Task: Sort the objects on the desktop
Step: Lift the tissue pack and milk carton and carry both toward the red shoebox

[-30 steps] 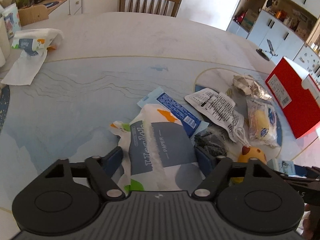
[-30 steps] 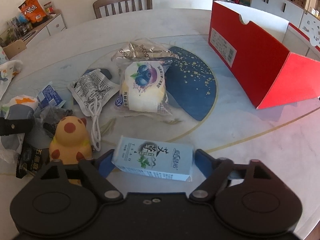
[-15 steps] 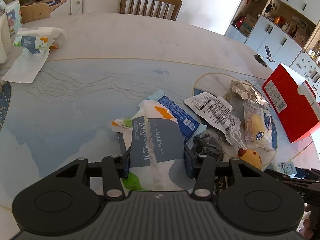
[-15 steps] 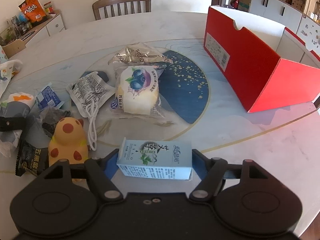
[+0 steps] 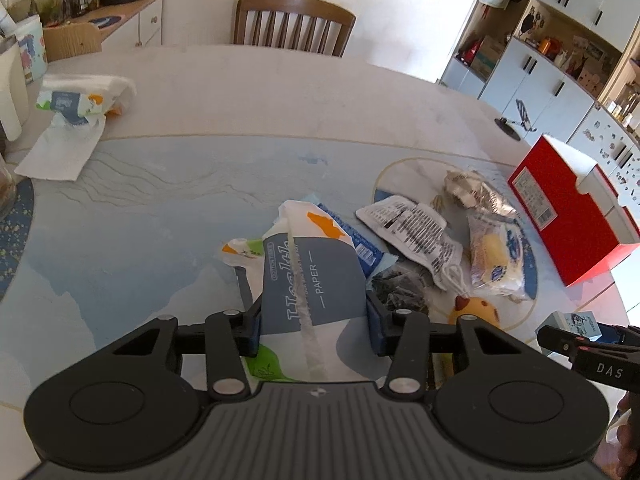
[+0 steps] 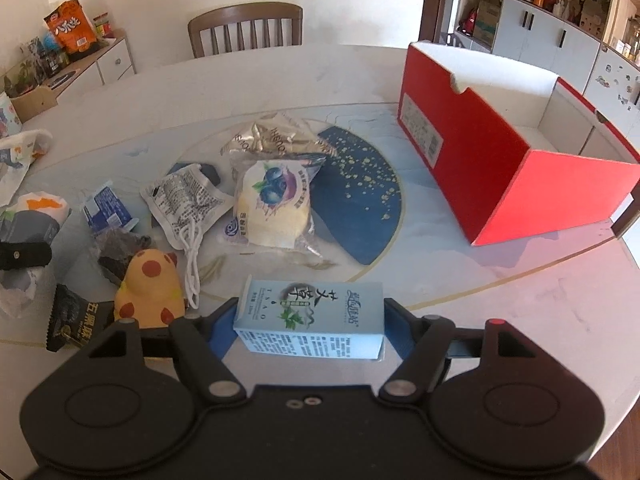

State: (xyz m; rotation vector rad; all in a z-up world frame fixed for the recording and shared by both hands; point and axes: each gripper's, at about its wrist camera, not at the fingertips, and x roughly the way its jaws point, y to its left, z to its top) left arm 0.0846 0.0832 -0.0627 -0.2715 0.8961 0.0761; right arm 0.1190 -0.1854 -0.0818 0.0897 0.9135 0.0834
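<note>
My left gripper (image 5: pixel 314 322) is shut on a grey, white and green tissue pack (image 5: pixel 308 280), held just above the table. My right gripper (image 6: pixel 310 326) is shut on a light blue carton box (image 6: pixel 312 322), gripped by its two ends and lifted off the table. The same carton (image 5: pixel 576 322) shows at the right edge of the left wrist view. An open red box (image 6: pixel 500 164) with a white inside stands at the right. The tissue pack (image 6: pixel 32 216) shows at the far left of the right wrist view.
Loose items lie mid-table: a yellow spotted toy (image 6: pixel 150 284), a blueberry bread packet (image 6: pixel 274 204), a white pouch with a cord (image 6: pixel 184 200), a silver wrapper (image 6: pixel 272 136), a blue packet (image 6: pixel 106 210), a black snack bag (image 6: pixel 74 322). A second tissue pack (image 5: pixel 76 100) lies far left. A wooden chair (image 5: pixel 292 24) stands behind.
Both grippers closed onto their objects and rose: the left on the tissue pack, the right on the blue carton, which now hangs off the table.
</note>
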